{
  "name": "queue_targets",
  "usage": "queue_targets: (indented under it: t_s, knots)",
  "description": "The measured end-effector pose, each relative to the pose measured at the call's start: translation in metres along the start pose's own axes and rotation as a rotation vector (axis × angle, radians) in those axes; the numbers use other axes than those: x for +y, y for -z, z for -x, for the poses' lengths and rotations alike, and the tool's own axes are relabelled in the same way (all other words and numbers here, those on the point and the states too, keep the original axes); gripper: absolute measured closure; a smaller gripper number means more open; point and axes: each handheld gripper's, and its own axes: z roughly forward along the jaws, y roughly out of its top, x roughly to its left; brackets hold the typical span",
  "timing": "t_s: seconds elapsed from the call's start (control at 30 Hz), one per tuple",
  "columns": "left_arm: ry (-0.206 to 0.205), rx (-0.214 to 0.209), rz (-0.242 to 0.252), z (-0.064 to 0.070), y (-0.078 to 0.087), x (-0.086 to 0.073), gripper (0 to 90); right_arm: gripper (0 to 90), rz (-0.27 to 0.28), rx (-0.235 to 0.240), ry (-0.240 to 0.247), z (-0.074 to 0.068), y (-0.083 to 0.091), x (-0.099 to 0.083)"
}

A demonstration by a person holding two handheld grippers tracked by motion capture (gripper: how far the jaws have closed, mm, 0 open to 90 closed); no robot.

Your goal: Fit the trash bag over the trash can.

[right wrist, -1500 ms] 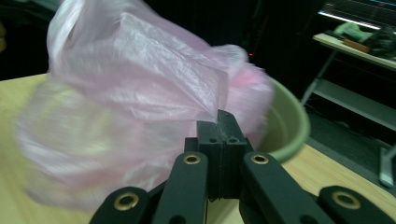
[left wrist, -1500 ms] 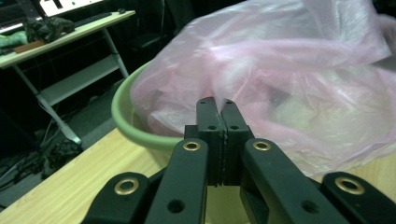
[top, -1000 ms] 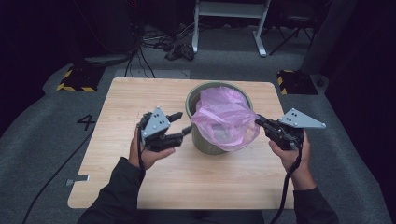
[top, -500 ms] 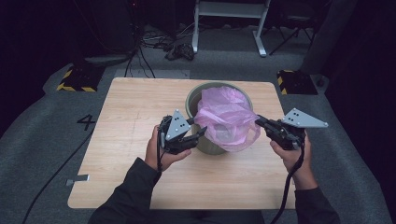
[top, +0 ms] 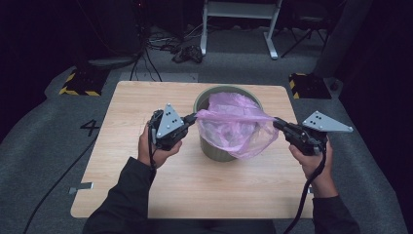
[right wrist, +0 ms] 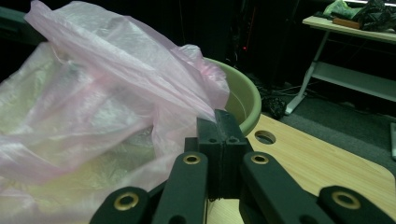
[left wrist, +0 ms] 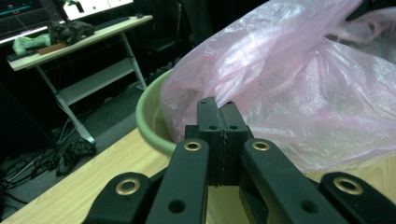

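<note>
Crinkled translucent pink plastic bag (top: 234,127) stretched taut across the green bin (top: 207,146).

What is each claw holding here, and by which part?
Both hold the pink plastic bag by its rim: the left claw pinches the left edge, the right claw the right edge, stretching it over the green bin.

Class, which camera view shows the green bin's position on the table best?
The high view: the green bin stands whole on the table, the pink bag stretched between both grippers. The left gripper view and right gripper view show just a rim arc.
</note>
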Motion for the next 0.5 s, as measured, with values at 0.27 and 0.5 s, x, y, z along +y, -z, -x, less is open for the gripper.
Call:
queue_targets:
  t_s: [0.27, 0.5]
  knots:
    - [0.093, 0.014, 0.036, -0.012, 0.014, -0.013, 65.3, 90.0, -0.018, 0.034, -0.025, -0.003, -0.008, 0.000]
    - [0.061, -0.012, 0.055, 0.029, 0.034, -0.021, 34.4, 90.0, -0.030, 0.026, -0.009, -0.009, -0.013, 0.003]
